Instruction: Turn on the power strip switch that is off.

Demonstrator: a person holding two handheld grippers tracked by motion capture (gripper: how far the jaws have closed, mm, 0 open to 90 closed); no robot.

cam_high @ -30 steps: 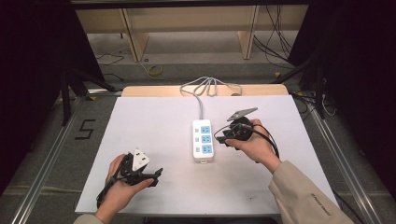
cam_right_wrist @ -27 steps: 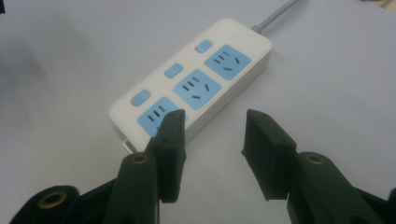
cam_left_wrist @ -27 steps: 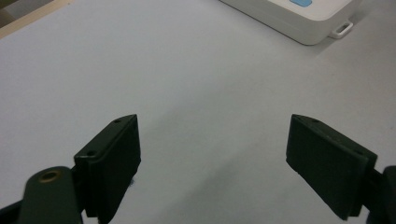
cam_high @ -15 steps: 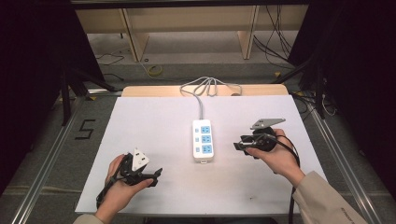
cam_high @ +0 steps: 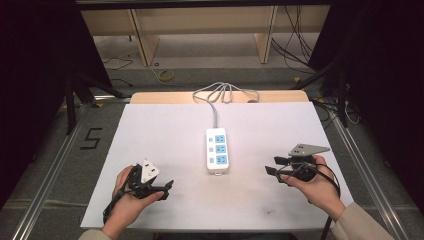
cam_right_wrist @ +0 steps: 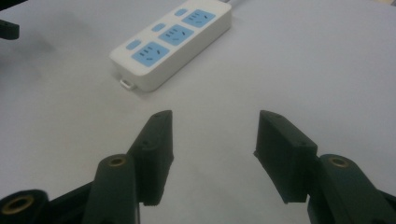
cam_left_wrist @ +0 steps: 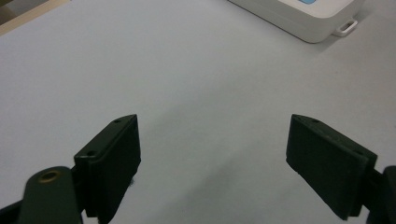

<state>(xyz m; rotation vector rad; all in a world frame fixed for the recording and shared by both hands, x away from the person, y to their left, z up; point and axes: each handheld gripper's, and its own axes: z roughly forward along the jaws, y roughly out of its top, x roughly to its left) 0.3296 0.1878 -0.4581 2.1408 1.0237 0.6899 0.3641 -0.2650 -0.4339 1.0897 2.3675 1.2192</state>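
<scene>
A white power strip (cam_high: 218, 149) with blue sockets lies in the middle of the white table (cam_high: 165, 130), its grey cable (cam_high: 220, 92) coiling off the far edge. The strip's near end (cam_left_wrist: 308, 18) shows at the top of the left gripper view. In the right gripper view the power strip (cam_right_wrist: 170, 42) lies ahead and to the left. My left gripper (cam_high: 167, 189) rests low at the front left, open, nothing between its jaws. My right gripper (cam_high: 272, 166) sits at the front right, open and empty, pointing left toward the strip.
A wooden board (cam_high: 150, 97) pokes out beyond the table's far edge. Metal rails (cam_high: 55, 160) run along both sides of the table. Cables lie on the floor (cam_high: 165, 75) behind. A "5" mark (cam_high: 91, 138) is on the floor at the left.
My right gripper has drawn back from beside the power strip toward the front right of the table. The left gripper has stayed where it was.
</scene>
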